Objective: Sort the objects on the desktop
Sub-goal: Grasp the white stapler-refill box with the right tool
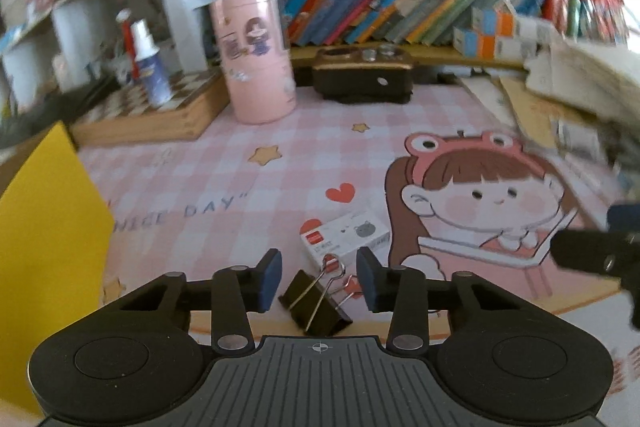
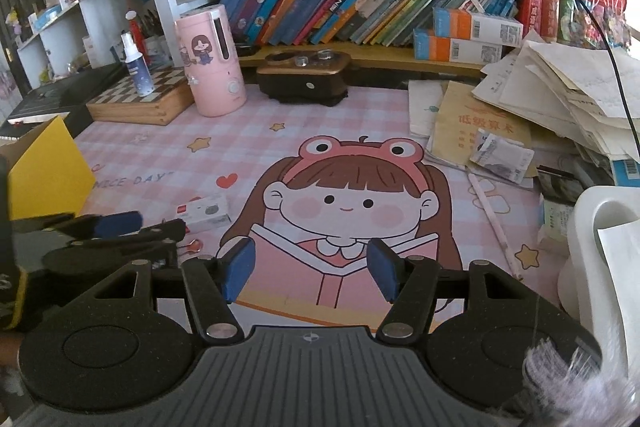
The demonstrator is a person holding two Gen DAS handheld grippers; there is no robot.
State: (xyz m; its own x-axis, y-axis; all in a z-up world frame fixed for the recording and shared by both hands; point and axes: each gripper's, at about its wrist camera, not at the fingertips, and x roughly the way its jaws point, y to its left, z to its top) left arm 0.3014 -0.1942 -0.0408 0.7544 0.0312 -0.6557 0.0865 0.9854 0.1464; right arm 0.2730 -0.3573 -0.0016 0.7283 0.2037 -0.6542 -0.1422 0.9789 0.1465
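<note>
A black binder clip (image 1: 316,303) with wire handles lies on the pink checked desk mat (image 1: 208,187). My left gripper (image 1: 318,277) is open, with the clip between its blue pads, apart from both. A small white box (image 1: 346,237) with a red label lies just beyond the clip; it also shows in the right wrist view (image 2: 206,213). A small red clip (image 2: 192,247) lies near it. My right gripper (image 2: 312,269) is open and empty above the mat's cartoon girl. The left gripper (image 2: 108,231) shows at the left of the right wrist view.
A yellow box (image 1: 48,227) stands at the left. A pink canister (image 2: 210,63), a spray bottle (image 2: 136,65) on a chessboard box (image 2: 140,103) and a dark case (image 2: 304,79) stand at the back. Papers (image 2: 552,95) pile at the right, with a pink pencil (image 2: 494,223) and a white holder (image 2: 604,251).
</note>
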